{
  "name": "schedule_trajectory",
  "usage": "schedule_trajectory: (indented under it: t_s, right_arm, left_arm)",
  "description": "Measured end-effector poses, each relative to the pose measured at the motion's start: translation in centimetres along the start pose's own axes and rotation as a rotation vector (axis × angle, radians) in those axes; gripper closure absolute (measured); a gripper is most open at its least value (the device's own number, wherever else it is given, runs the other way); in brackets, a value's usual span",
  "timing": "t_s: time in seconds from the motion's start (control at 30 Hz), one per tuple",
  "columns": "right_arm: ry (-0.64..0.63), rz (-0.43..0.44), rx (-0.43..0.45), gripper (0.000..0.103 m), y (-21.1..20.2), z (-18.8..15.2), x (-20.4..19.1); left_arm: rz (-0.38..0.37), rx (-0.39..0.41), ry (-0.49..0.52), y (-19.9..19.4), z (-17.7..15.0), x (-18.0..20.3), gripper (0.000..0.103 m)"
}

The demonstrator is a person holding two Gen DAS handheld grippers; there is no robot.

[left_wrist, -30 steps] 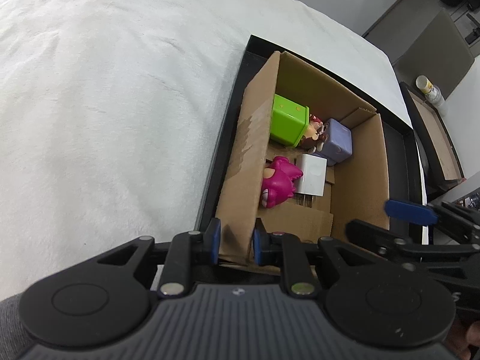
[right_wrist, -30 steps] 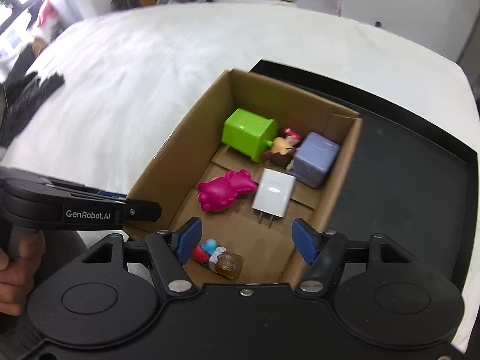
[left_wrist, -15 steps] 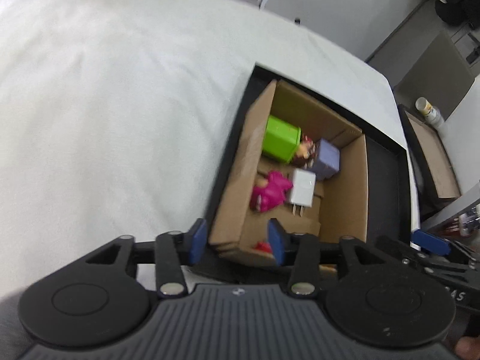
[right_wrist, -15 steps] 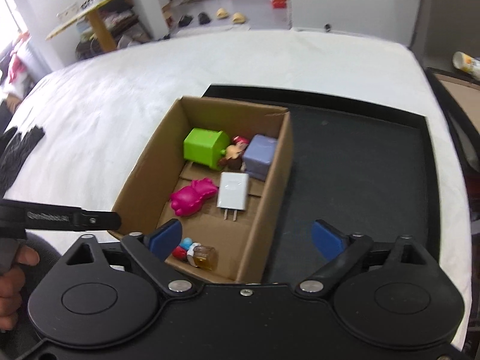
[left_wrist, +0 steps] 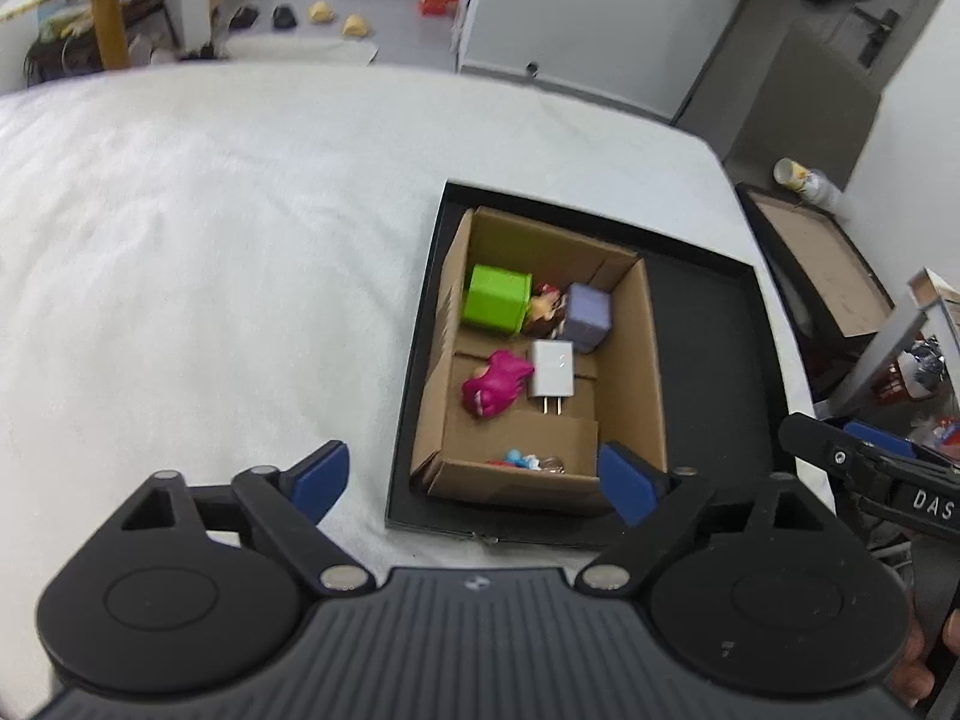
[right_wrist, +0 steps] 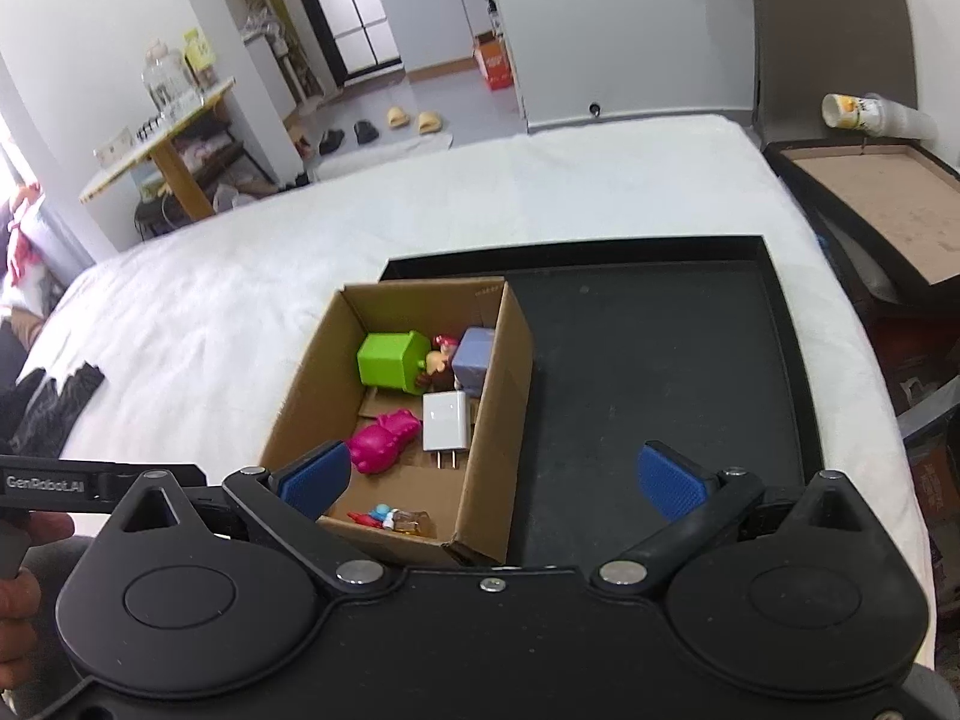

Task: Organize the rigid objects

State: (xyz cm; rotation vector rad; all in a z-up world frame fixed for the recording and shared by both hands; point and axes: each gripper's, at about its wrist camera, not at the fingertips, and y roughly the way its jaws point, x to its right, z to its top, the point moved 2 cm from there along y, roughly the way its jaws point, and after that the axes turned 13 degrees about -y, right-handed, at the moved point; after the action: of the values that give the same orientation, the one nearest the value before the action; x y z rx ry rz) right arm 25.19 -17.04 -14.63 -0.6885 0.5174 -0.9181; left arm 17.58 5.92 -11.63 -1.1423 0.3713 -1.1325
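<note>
the left gripper [left_wrist: 474, 477] and right gripper [right_wrist: 491, 480] both hung with fingers spread wide, holding nothing; beyond them the cardboard box [right_wrist: 501, 420] sat in the left part of a black tray [right_wrist: 660, 372]; inside lay a pink toy [left_wrist: 495, 382], white charger [left_wrist: 552, 369], green cube [left_wrist: 497, 298] and purple cube [left_wrist: 588, 317].

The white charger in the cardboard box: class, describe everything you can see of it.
The white charger is a small, smooth, rectangular block, plastic by its look, lying flat on the floor of the cardboard box. Two metal prongs stick out of its near end. The pink toy lies against its left side, and the lavender cube sits just beyond its far end. Neither gripper touches it.
</note>
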Motion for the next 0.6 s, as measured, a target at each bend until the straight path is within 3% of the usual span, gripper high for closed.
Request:
schedule_trajectory:
  t_s: [0.37,0.6]
  right_arm:
    - [0.031,-0.078,0.053,0.0,-4.2,-0.1,-0.7]
    - [0.059,-0.053,0.077,0.0,-6.6,-0.6,-1.5]
  left_arm:
    - [-0.044,0.113,0.019,-6.5,-0.8,0.1,0.001]
    - [-0.024,0.145,0.052,-9.2,-1.8,0.1,0.001]
